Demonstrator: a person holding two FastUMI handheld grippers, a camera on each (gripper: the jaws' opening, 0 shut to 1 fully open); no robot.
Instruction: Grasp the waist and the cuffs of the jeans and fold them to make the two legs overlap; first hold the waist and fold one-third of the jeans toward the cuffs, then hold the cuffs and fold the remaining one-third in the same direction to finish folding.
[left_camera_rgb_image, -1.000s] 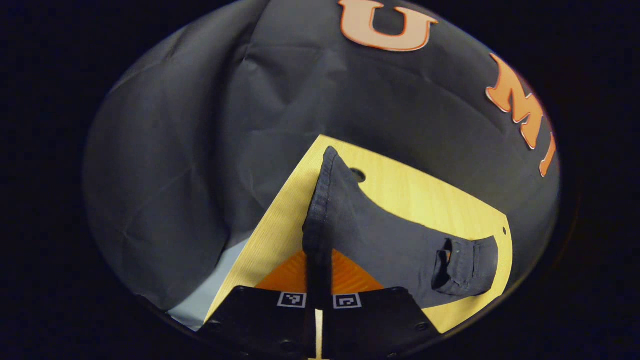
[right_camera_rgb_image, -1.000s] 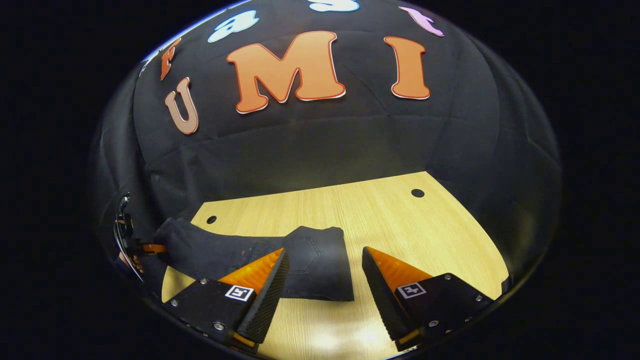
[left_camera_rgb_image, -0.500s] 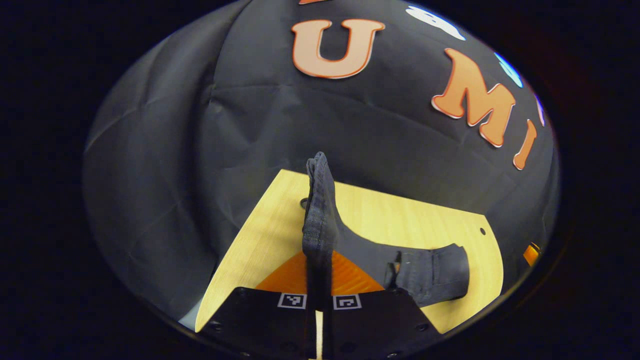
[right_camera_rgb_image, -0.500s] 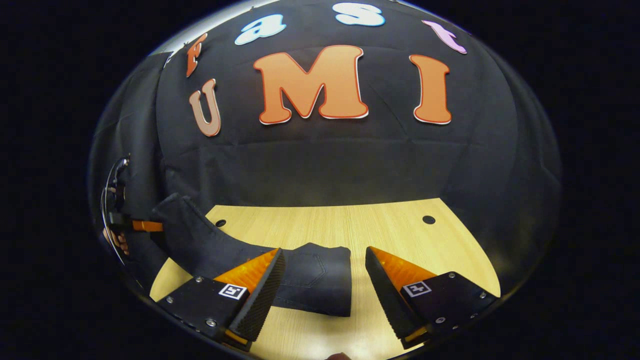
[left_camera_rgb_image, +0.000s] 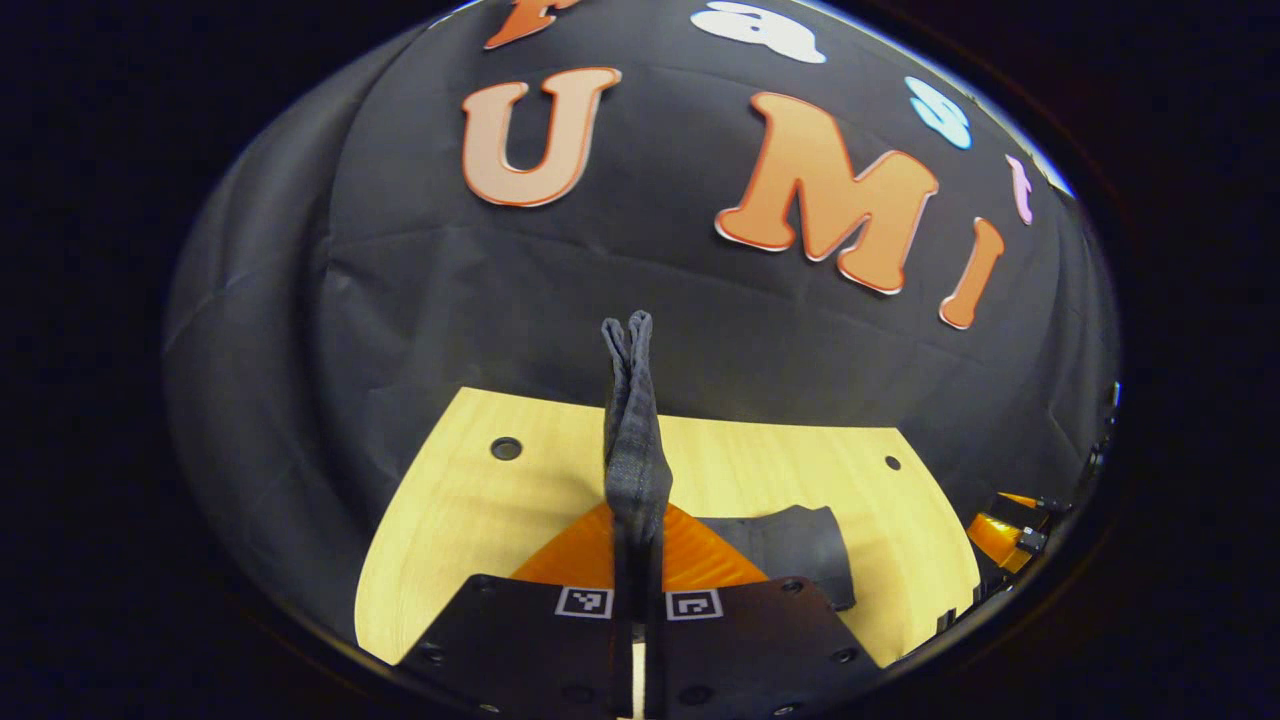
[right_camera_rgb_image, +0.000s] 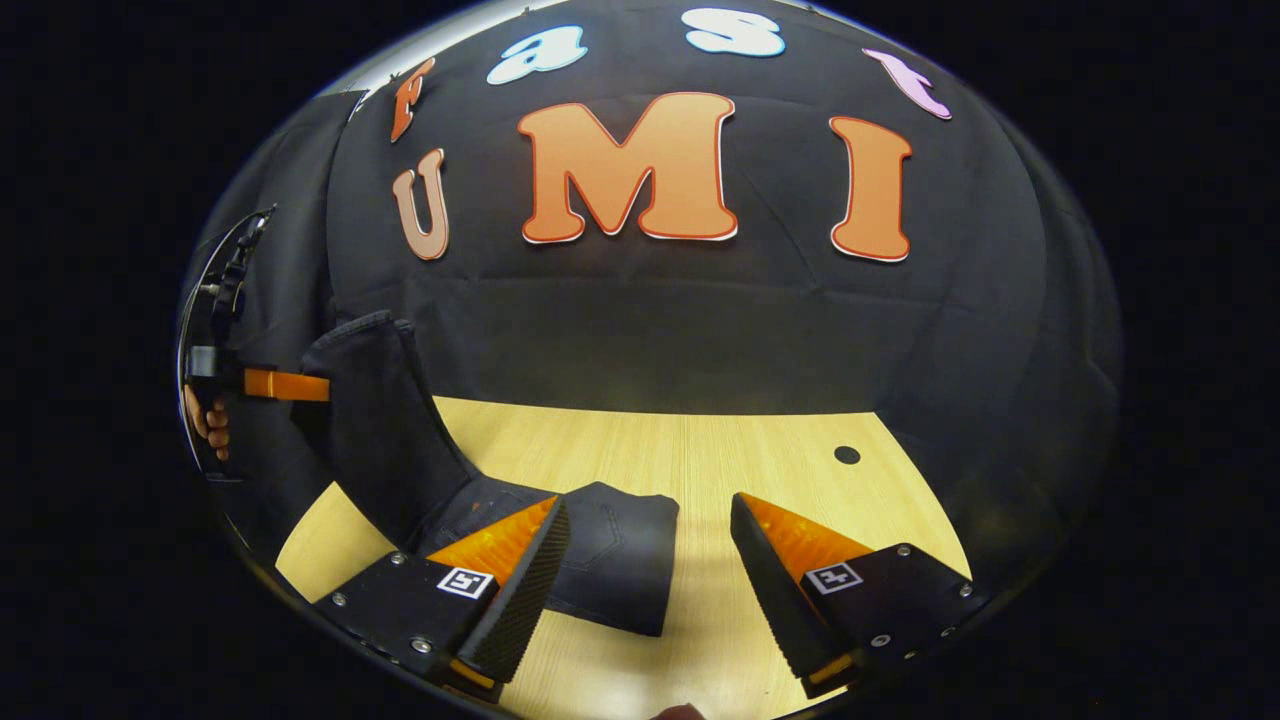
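Cuffs lifted in the left gripper, the folded jeans waiting on the table

The left gripper (left_camera_rgb_image: 637, 545) is clamped tight on the doubled cuffs (left_camera_rgb_image: 630, 420), which stand up limp between its fingers, while the rest of the jeans (right_camera_rgb_image: 600, 560) trails down to the wooden table (right_camera_rgb_image: 700, 450) and lies there in a thick, already-folded wad. The right gripper (right_camera_rgb_image: 648, 570) hovers just over that wad with its fingers wide apart, holding nothing. The denim looks heavy and floppy: it sags in a curve from the raised end, so it will likely drag and bunch unless carried over slowly. The hemmed cuff edge seems the firmest place to pinch; whether both legs are caught evenly I can't quite tell from here.
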